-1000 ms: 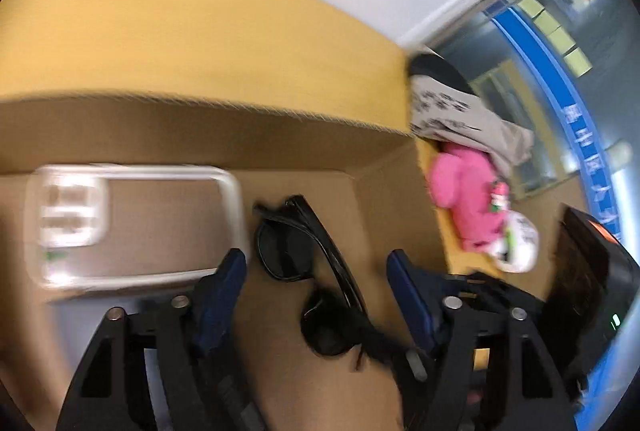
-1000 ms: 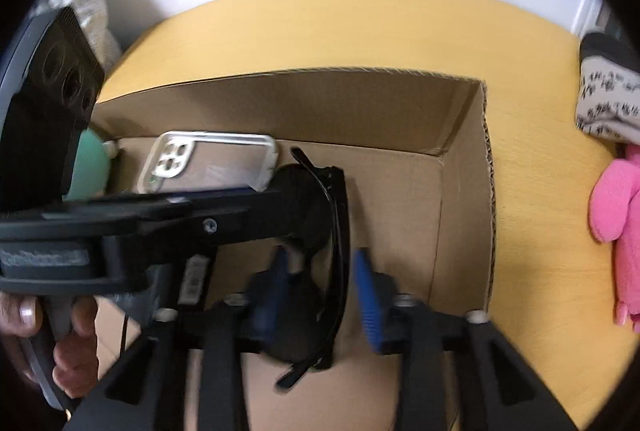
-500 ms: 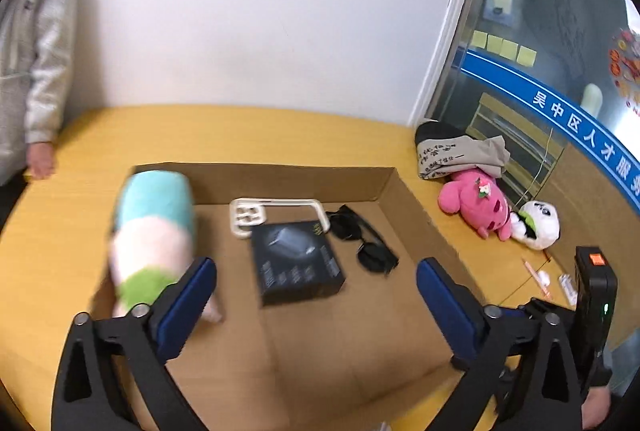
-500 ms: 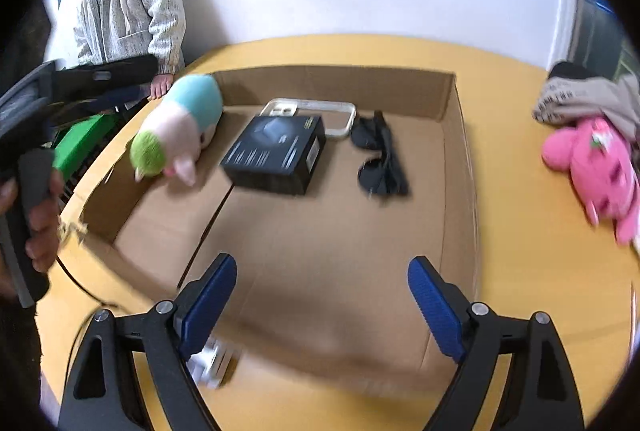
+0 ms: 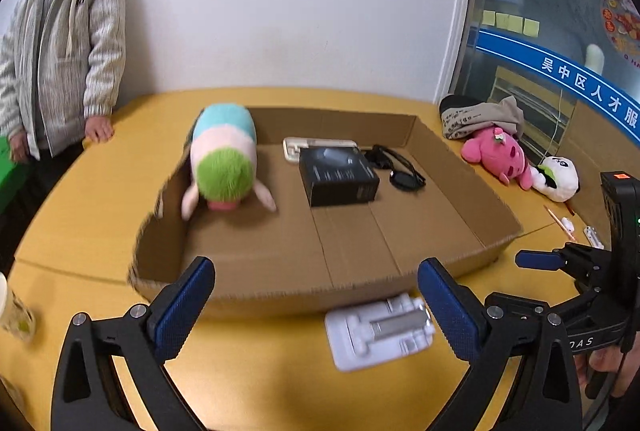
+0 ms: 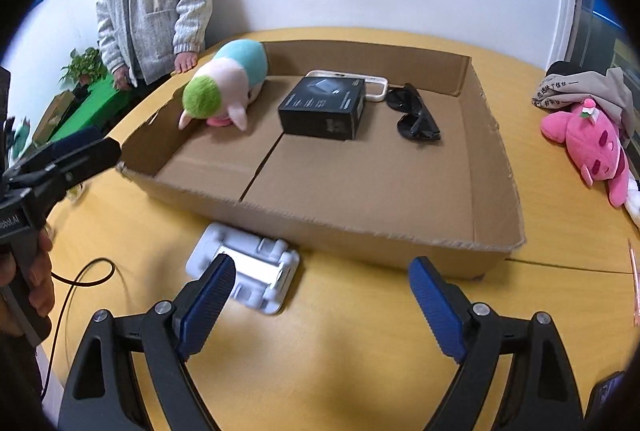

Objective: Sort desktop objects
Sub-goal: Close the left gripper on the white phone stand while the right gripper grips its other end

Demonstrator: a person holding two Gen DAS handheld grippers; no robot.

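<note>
Left tool (image 5: 316, 305) spread wide, gripping nothing, above near desk (image 5: 260, 359) edge. Right tool (image 6: 320, 305) likewise spread, unloaded. Shallow cardboard box (image 6: 360, 227), ragged corrugated rim, low walls, front half of floor bare. At back: fuzzy pastel plush (image 5: 222, 159) against left wall, matte black carton (image 5: 338, 175), clear phone case (image 5: 294, 145) behind it, glossy black sunglasses (image 6: 416, 115) beside. White ribbed plastic stand (image 6: 248, 277) flat on yellow wood just outside front wall.

open tool (image 6: 320, 305), white stand (image 6: 245, 279), cardboard box (image 6: 496, 167)
</note>
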